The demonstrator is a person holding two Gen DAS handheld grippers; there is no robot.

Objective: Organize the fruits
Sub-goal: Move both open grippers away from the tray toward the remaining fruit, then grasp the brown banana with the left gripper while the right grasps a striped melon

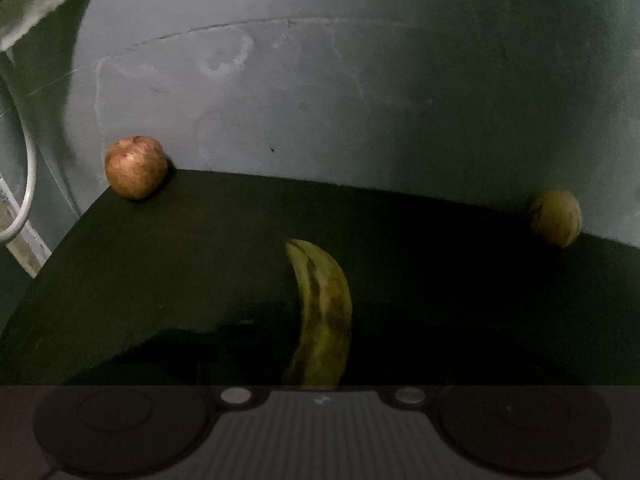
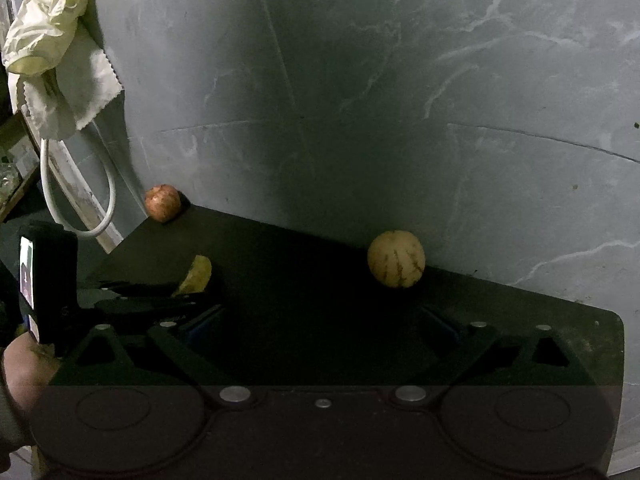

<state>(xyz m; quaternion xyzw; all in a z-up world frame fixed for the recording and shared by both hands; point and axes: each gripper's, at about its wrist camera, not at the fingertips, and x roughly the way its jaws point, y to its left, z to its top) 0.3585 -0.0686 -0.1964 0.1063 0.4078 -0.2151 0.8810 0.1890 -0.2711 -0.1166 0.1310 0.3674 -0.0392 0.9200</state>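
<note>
A banana [image 1: 322,312] lies on the dark table [image 1: 180,260], pointing away from the left wrist camera; its near end runs under the gripper body. The left gripper's fingers do not show in its own view. In the right wrist view the left gripper [image 2: 176,296] reaches over the banana [image 2: 196,276], whose tip sticks out beyond it; the grip itself is hidden in the dark. A red apple [image 1: 135,167] [image 2: 162,208] sits at the table's far left corner. A round yellow striped fruit [image 1: 555,218] [image 2: 396,259] sits by the wall. My right gripper [image 2: 320,328] is open and empty, short of the yellow fruit.
A grey wall [image 2: 360,100] stands right behind the table. Cloths [image 2: 60,52] and a white cable loop [image 2: 80,200] hang at the left. The table's right edge [image 2: 618,340] is near.
</note>
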